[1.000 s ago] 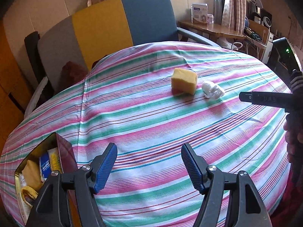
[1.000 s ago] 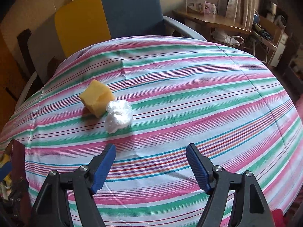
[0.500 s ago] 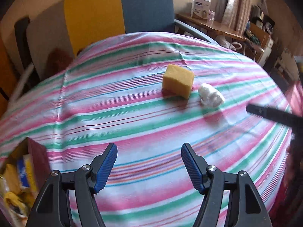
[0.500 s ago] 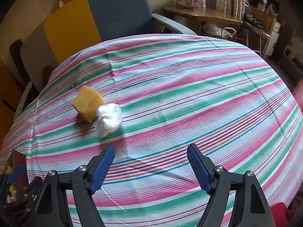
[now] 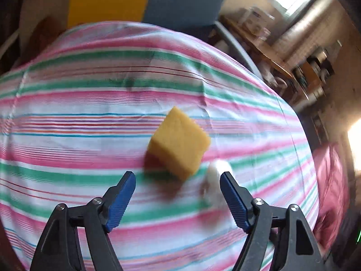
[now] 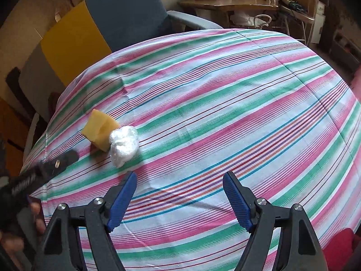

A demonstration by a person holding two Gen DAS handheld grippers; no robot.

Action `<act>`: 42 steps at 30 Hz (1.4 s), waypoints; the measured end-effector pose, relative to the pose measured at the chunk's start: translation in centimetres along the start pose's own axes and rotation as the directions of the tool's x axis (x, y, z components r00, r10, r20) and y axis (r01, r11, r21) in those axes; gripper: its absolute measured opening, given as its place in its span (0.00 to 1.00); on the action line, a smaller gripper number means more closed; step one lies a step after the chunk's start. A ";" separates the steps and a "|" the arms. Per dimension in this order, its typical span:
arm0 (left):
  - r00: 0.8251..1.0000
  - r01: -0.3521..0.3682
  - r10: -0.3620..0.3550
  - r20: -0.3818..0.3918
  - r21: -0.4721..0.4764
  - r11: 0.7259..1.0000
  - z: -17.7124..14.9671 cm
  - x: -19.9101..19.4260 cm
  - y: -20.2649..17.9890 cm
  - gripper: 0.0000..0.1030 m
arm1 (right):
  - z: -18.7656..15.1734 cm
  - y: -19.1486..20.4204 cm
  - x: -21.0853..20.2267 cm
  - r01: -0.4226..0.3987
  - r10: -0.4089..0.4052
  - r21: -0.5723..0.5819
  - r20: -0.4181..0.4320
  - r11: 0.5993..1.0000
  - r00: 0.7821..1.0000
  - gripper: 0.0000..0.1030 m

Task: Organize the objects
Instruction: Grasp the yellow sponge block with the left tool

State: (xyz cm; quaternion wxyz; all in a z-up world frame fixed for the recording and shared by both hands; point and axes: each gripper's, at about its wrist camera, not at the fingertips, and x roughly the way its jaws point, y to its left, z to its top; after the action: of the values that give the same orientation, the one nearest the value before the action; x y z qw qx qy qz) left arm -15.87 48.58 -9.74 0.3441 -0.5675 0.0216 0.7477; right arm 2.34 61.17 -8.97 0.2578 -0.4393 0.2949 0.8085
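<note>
Both wrist views look down across the striped tablecloth [image 6: 214, 117], sharing the yellow sponge [image 5: 179, 145], nearer on the left.

One yellow sponge [image 5: 179, 143] [image 6: 100, 131]. One white crumpled plastic wad [image 6: 124, 145] [image 5: 215, 176], just beside it. Two grippers: left gripper [image 5: 177, 199] and right gripper [image 6: 179, 199], two blue-padded fingers each. One striped tabletop [image 6: 225, 113] [image 5: 79, 117]. One blue armchair [image 6: 128, 11].

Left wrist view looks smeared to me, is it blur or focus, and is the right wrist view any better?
Left wrist view: motion smear across the yellow sponge, the white plastic wad and the striped tablecloth, plus window glare at the right edge. Right wrist view: sharp, only fisheye bowing; the left gripper is slightly blurred.
</note>
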 end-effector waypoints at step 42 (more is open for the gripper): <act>0.977 -0.205 0.183 0.112 0.244 0.948 -17.3 -6.3 7.4 0.55 | 1.8 6.2 3.9 -0.057 0.056 -0.188 -0.010 0.981 0.998 0.71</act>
State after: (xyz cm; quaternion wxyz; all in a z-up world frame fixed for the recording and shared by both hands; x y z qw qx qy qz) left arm -4.70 32.51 -13.05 0.3393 -0.4803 0.1576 0.7933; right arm -4.73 58.75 -10.03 0.1915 -0.4551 0.2302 0.8386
